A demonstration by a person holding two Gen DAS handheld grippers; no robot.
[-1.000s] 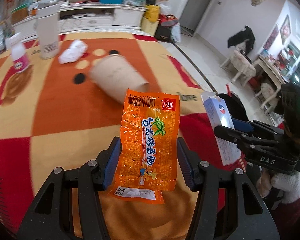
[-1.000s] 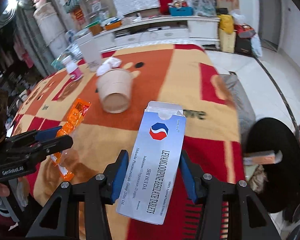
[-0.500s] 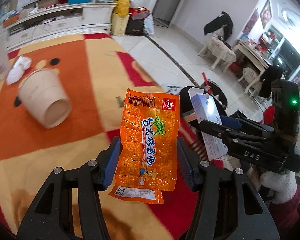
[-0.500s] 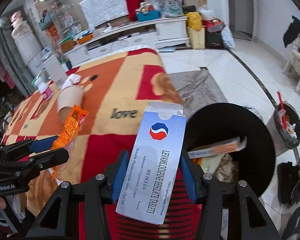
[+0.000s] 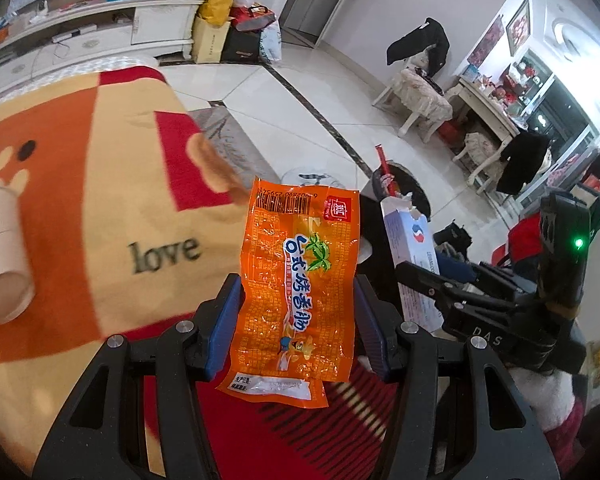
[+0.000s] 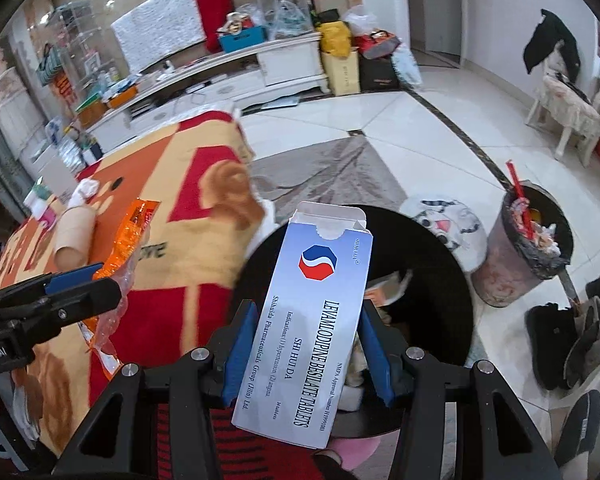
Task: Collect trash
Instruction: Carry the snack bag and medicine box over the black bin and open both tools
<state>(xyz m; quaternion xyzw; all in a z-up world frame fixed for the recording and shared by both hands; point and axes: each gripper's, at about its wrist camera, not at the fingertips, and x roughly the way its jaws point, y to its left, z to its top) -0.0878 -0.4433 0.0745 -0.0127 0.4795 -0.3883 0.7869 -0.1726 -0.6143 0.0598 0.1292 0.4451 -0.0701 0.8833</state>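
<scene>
A: Nearest to me, what is each tool doing?

B: My left gripper (image 5: 296,332) is clamped on an orange snack wrapper (image 5: 298,292); both blue pads press its crinkled sides and it stands upright between them. My right gripper (image 6: 306,352) is clamped on a white-and-blue tablet box (image 6: 312,316), top flap open, likewise upright.

A: And just beyond them?

B: The left view shows the wrapper above the edge of the red, orange and tan blanket (image 5: 112,208) printed "love". In the right view, the box hangs over a black round bin (image 6: 432,276) beside that edge; paper scraps lie inside it.

A: Farther out?

B: A paper cup (image 6: 74,236) lies on its side on the blanket, with a crumpled tissue (image 6: 83,191) and a small pink-labelled bottle (image 6: 42,210) behind it. On the tiled floor, right of the black bin, stands a second bin (image 6: 516,256), lined and full, with a red stick poking out. Farthest is a white cabinet (image 6: 236,76) along the wall
</scene>
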